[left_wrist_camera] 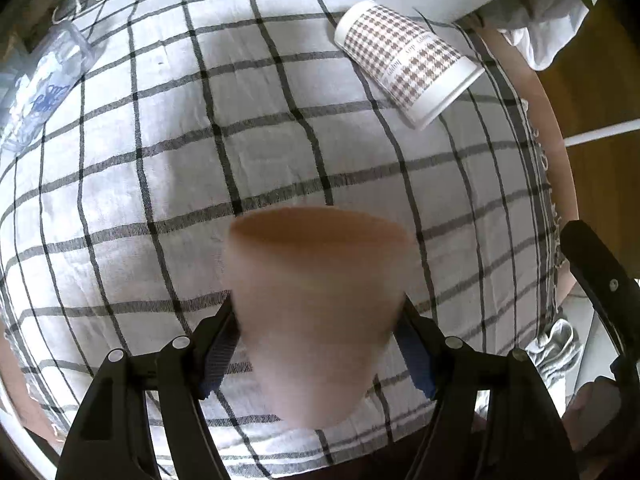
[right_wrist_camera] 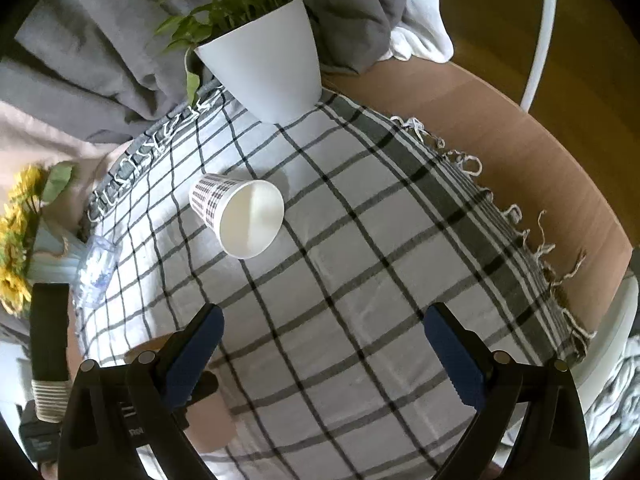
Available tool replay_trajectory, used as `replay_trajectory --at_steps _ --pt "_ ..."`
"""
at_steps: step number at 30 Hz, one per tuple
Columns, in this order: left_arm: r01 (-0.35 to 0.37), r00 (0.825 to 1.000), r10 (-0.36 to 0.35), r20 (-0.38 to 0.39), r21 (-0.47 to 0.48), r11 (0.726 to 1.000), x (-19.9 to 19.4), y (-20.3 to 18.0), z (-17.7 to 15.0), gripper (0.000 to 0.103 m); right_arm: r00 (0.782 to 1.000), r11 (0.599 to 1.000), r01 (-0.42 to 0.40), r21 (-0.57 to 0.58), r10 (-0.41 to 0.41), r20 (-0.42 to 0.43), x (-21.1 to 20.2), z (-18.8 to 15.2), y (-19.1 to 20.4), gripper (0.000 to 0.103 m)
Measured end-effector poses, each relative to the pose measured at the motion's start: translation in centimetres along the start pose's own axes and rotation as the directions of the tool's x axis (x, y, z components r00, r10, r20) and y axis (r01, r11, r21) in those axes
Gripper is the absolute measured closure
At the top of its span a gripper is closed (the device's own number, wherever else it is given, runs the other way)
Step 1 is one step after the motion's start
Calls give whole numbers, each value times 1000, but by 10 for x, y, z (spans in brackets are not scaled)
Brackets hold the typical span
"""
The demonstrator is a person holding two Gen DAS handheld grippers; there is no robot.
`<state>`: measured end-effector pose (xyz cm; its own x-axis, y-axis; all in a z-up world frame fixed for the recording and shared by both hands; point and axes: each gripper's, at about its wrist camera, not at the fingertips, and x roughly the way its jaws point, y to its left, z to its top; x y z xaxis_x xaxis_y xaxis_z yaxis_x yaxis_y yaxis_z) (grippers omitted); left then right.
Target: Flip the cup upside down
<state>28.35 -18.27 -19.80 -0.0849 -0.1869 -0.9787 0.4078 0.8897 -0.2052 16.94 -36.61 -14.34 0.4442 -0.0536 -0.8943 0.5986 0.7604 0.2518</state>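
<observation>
My left gripper (left_wrist_camera: 318, 336) is shut on a plain pinkish-brown paper cup (left_wrist_camera: 316, 312), held above the checked cloth (left_wrist_camera: 280, 140) with its wide end pointing away from the camera; the cup looks blurred. The same cup shows partly in the right wrist view (right_wrist_camera: 208, 420), behind my right gripper's left finger. A houndstooth-patterned paper cup (left_wrist_camera: 408, 60) lies on its side on the cloth, its open mouth facing the right wrist camera (right_wrist_camera: 240, 212). My right gripper (right_wrist_camera: 322, 356) is open and empty above the cloth.
A white pot with a green plant (right_wrist_camera: 264, 68) stands at the cloth's far edge. A clear plastic cup (left_wrist_camera: 44, 84) lies at the left. Yellow flowers (right_wrist_camera: 16, 248) sit at the far left. Brown table edge (right_wrist_camera: 520, 152) runs along the right; grey fabric lies behind.
</observation>
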Motion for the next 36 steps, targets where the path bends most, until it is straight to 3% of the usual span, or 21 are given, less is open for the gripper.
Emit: replay_trajectory --at_steps 4,10,15,19,21,22,24,25,26,28,33,36 --pt "13 999 -12 39 -26 1000 0 4 -6 22 1000 1000 8 -26 -8 2 2 -1 1 2" --pt "17 992 -9 127 -60 998 -9 9 -21 19 999 997 13 -78 -11 38 -5 -3 5 2" --pt "23 967 10 254 -126 992 -35 21 -46 18 998 992 -32 -120 38 47 -15 -9 14 2" --pt "-67 899 163 407 -240 968 -67 42 -73 8 995 984 -65 -163 76 66 -24 -22 25 2" --pt "-100 839 246 486 -307 946 -84 56 -88 4 994 977 -73 -201 88 67 -25 -33 35 2" --pt "-109 817 272 508 -327 939 -89 61 -93 0 993 971 -85 -223 101 63 -25 -40 41 2" --pt "-154 753 353 556 -373 915 -102 73 -104 0 992 963 -104 -249 118 41 -21 -51 52 2" --pt "-169 729 375 572 -381 909 -106 78 -109 0 993 958 -107 -268 118 25 -18 -58 60 2" --pt "-200 691 411 594 -389 899 -112 82 -115 0 993 954 -110 -278 120 20 -16 -64 65 2" --pt "-240 649 439 621 -381 893 -118 88 -123 0 992 946 -111 -306 126 30 -15 -75 77 2" --pt "-280 618 453 642 -358 891 -117 95 -137 0 993 943 -106 -316 116 14 -7 -94 94 2" --pt "-258 644 442 625 -366 894 -110 107 -141 0 995 939 -87 -331 97 12 -1 -104 100 3"
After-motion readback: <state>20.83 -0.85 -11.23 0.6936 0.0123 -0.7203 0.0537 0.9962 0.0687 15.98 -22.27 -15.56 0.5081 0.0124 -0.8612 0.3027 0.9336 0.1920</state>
